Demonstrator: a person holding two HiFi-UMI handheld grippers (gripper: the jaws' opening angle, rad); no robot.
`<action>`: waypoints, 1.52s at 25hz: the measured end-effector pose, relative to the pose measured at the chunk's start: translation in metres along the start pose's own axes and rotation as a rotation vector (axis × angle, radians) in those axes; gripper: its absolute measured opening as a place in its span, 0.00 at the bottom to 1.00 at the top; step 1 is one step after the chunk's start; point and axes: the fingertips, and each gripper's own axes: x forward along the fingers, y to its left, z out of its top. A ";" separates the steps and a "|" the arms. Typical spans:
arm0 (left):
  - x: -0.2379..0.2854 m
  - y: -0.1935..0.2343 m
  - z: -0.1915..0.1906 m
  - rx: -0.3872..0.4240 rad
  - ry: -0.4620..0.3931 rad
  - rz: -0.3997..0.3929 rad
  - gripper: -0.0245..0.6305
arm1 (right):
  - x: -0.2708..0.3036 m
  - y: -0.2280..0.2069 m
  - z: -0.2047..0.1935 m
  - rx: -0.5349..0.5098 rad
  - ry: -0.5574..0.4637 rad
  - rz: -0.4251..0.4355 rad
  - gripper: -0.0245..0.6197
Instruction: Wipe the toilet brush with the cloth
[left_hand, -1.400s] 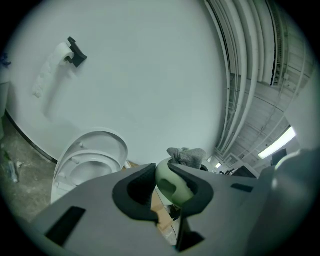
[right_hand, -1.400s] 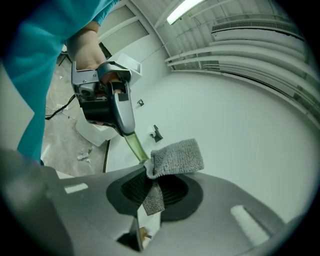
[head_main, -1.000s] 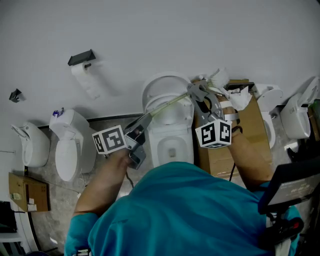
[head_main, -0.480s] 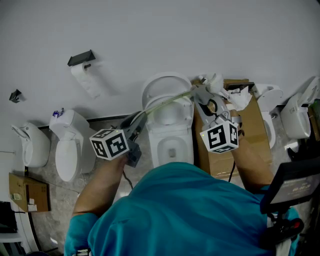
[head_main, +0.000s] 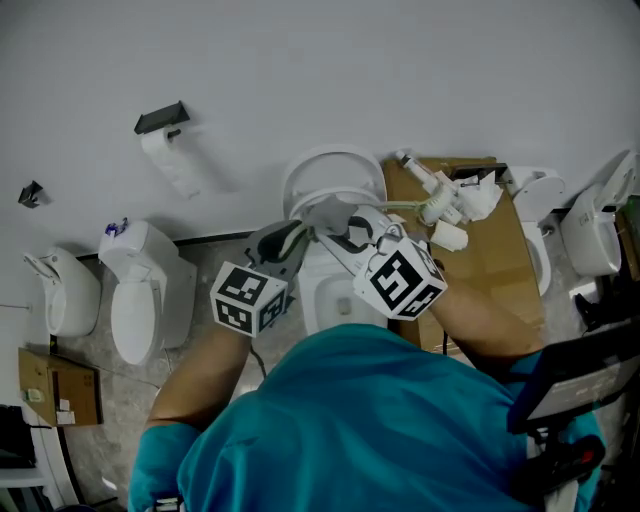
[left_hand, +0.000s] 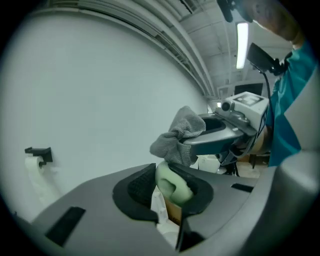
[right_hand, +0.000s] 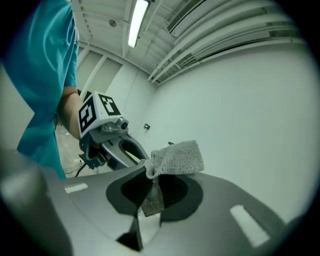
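Note:
The toilet brush has a pale green handle (head_main: 405, 207) that runs across the white toilet to a white head (head_main: 446, 208) over the cardboard box. My left gripper (head_main: 298, 232) is shut on the handle's near end (left_hand: 172, 184). A grey cloth (right_hand: 175, 157) is pinched in my right gripper (right_hand: 151, 194), which is shut on it. In the head view the right gripper (head_main: 335, 215) holds the cloth (head_main: 326, 211) on the handle, right beside the left jaws. From the left gripper view the cloth (left_hand: 178, 137) hangs just above the clamped handle.
A white toilet (head_main: 335, 175) with raised lid stands below the grippers against the wall. An open cardboard box (head_main: 505, 255) is to its right. More toilets sit at the left (head_main: 140, 290) and right (head_main: 590, 235). A paper holder (head_main: 162, 117) hangs on the wall.
My right gripper has slid the cloth left along the handle from the brush-head end to beside the left jaws. The left gripper has rolled, and the brush head now lies lower over the box.

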 end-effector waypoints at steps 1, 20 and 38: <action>0.001 -0.003 0.000 0.029 -0.002 -0.003 0.14 | 0.004 0.004 0.003 0.027 -0.006 0.030 0.10; -0.025 -0.002 0.021 0.159 -0.083 0.006 0.14 | -0.034 -0.048 -0.107 0.290 0.243 -0.072 0.10; -0.054 -0.071 0.047 1.155 -0.141 -0.108 0.14 | -0.061 -0.037 -0.053 0.548 -0.086 0.188 0.10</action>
